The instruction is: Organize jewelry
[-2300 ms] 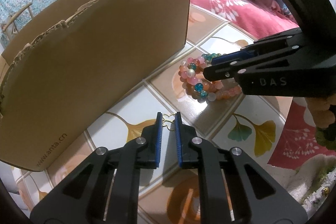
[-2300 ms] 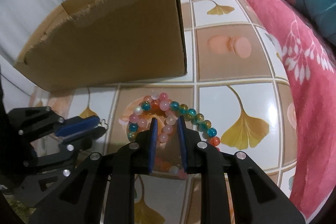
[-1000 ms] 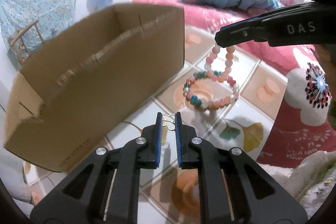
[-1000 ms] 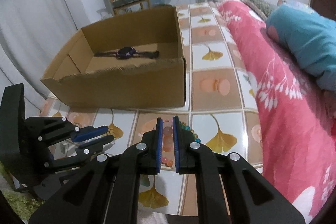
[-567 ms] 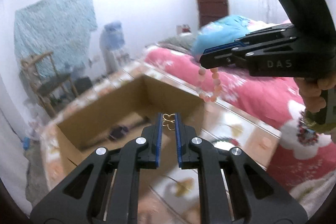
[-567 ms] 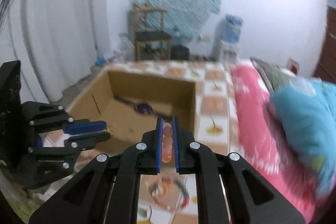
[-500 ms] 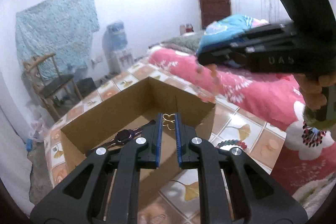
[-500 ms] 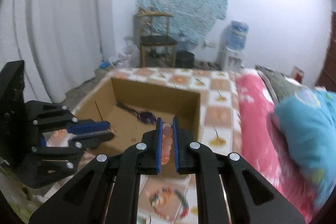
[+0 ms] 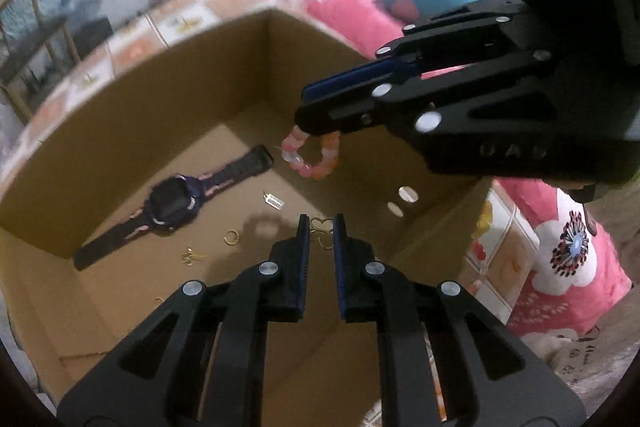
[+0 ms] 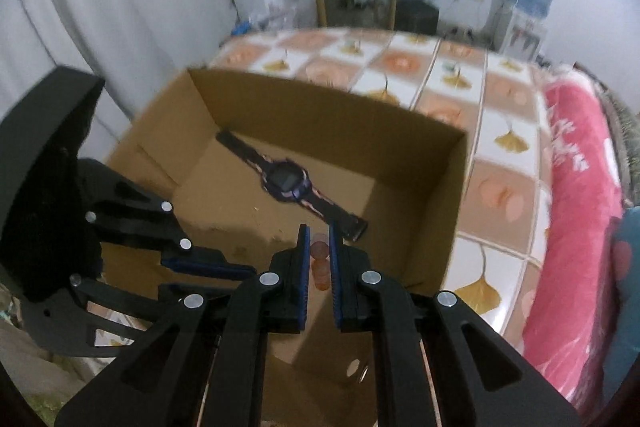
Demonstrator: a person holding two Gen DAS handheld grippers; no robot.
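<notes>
Low in the middle of the left wrist view, the left gripper (image 9: 319, 227) is pinched closed on a small gold clasp (image 9: 322, 229), poised over the open cardboard box (image 9: 132, 115). At the upper right of that frame the right gripper (image 9: 301, 113) clamps a pink bead bracelet (image 9: 314, 157), whose loop dangles inside the box above the floor. A dark watch (image 9: 174, 205) lies flat on the box bottom, left of centre, with a gold ring (image 9: 231, 237) and what may be other small trinkets, blurred, just beside it.
</notes>
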